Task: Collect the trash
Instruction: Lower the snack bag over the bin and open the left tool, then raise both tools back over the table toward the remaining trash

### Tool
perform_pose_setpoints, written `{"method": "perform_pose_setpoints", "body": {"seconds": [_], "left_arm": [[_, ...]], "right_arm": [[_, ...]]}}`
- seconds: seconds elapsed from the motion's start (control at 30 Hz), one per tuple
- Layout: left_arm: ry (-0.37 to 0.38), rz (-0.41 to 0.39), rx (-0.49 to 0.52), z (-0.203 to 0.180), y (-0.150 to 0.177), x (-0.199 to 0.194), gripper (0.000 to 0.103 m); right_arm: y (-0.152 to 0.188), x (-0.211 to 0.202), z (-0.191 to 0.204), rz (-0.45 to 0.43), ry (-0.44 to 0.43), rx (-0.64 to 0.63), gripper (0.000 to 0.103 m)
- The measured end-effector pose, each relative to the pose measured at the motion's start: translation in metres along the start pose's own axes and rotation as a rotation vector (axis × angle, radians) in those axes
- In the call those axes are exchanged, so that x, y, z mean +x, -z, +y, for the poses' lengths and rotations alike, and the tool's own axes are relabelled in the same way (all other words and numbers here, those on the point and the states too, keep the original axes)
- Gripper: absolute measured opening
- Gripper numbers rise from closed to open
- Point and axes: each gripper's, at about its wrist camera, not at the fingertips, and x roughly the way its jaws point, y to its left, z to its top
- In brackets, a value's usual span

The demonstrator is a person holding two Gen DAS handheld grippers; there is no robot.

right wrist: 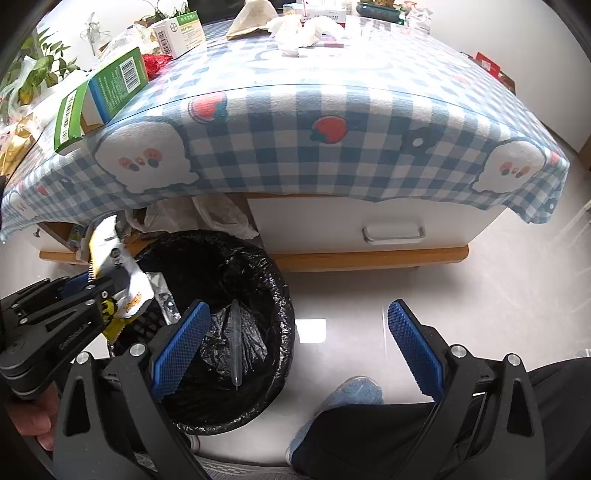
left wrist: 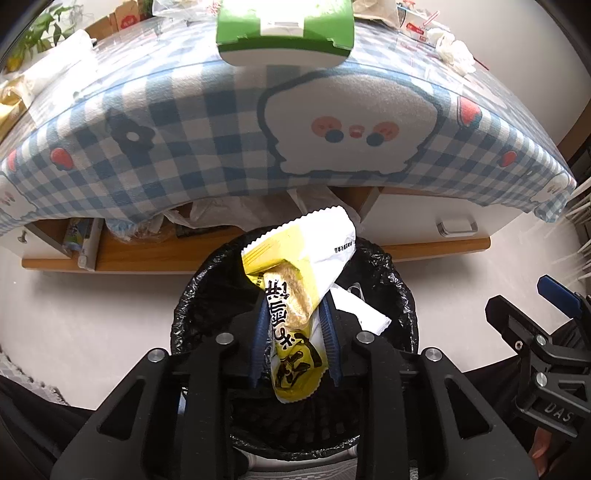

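My left gripper (left wrist: 295, 314) is shut on a yellow and white snack wrapper (left wrist: 299, 266) and holds it over the trash bin (left wrist: 402, 295), which has a black bag liner. The wrapper (right wrist: 110, 258) and left gripper (right wrist: 107, 288) also show in the right wrist view, above the bin's left rim. My right gripper (right wrist: 299, 332) is open and empty, low over the bin's (right wrist: 280, 295) right edge and the floor. Inside the bin lie a white paper scrap (left wrist: 362, 310) and a clear plastic piece (right wrist: 235, 343).
A low table with a blue checked cloth (right wrist: 332, 110) stands behind the bin. On it are a green box (left wrist: 284, 33), crumpled tissues (right wrist: 295, 33), a white box (right wrist: 181, 33) and more litter. A drawer handle (right wrist: 393, 234) faces me. My shoe (right wrist: 354, 391) is by the bin.
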Motion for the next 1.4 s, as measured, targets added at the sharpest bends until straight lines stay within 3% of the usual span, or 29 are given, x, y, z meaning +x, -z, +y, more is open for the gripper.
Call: {"method": "perform_pose_setpoints", "body": {"seconds": [0.17,0.6,0.87,1.4], "left_arm": [[0.001,-0.020,-0.006,0.004,0.000,-0.009,0.049],[0.008,-0.078,-0.019,0.008,0.000,-0.041,0.078],[0.006,-0.159,-0.031,0.012,-0.007,-0.071,0.095],[0.005,-0.238,-0.048,0.013,-0.035,-0.111,0.097]], "right_arm": [[-0.004,-0.006,0.000,-0.015,0.000,0.003,0.093],[-0.013,-0.023,-0.001,-0.055,-0.012,0.012,0.093],[-0.024,-0.043,-0.002,-0.115,-0.019,0.008,0.093],[-0.070,-0.087,-0.002,-0.259,0.008,-0.014,0.093]]}}
